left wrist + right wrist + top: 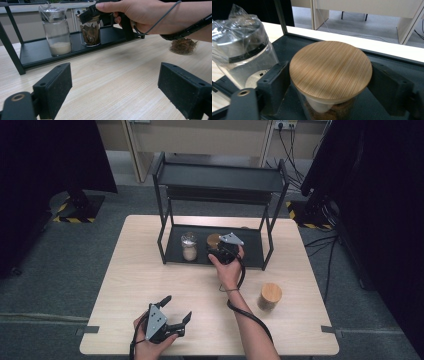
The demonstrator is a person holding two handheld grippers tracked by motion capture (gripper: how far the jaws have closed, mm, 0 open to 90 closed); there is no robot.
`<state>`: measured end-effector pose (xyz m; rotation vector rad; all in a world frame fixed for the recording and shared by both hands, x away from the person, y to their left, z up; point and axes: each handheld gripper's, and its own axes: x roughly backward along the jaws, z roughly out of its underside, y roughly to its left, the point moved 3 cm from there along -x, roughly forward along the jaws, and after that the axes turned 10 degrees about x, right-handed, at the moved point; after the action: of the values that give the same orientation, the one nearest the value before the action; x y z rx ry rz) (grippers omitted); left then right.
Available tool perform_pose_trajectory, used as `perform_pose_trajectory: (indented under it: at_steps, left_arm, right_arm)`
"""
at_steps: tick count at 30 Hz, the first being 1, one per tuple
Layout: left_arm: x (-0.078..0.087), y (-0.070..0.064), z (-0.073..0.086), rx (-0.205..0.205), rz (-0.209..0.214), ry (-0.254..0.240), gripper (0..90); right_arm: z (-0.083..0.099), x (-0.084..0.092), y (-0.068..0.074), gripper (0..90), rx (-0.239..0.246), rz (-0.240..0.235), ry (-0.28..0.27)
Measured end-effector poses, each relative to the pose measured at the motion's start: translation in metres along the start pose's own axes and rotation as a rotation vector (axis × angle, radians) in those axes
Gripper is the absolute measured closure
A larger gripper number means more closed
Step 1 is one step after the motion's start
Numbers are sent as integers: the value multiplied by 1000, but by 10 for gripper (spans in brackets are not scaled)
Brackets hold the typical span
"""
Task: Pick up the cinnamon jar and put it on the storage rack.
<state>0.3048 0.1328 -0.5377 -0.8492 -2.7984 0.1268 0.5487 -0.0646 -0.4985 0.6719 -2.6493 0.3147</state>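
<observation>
Left gripper (176, 310) agape — table (130, 270).

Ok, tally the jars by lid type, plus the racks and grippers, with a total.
Wooden-lid jars: 2, one on the rack's bottom shelf between the right gripper's jaws, one on the table.
Jar with plastic-wrapped top: 1.
Black shelf rack: 1.
Grippers: 2, counting the left gripper.
Total: 6.

Pale wood-grain table (150, 270), matt black metal rack (220, 180), clear glass jar (56, 32), striped wooden lid (330, 68)
</observation>
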Motion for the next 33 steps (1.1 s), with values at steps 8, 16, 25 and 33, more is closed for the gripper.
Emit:
perform_pose_trajectory:
  at_steps: [8,16,25,33]
  left_arm:
    - [0,0,0,1,-1,0,116]
    - [0,0,0,2,0,-1,116]
    - [0,0,0,-3,-1,-2,116]
    - [1,0,0,0,-2,-4,116]
  right_arm:
    - [-4,6,0,119,-3,-7,2]
    - [-3,12,1,88,6,-21,11]
    - [-1,24,3,70,19,-31,11]
    - [4,36,5,63,29,-44,7]
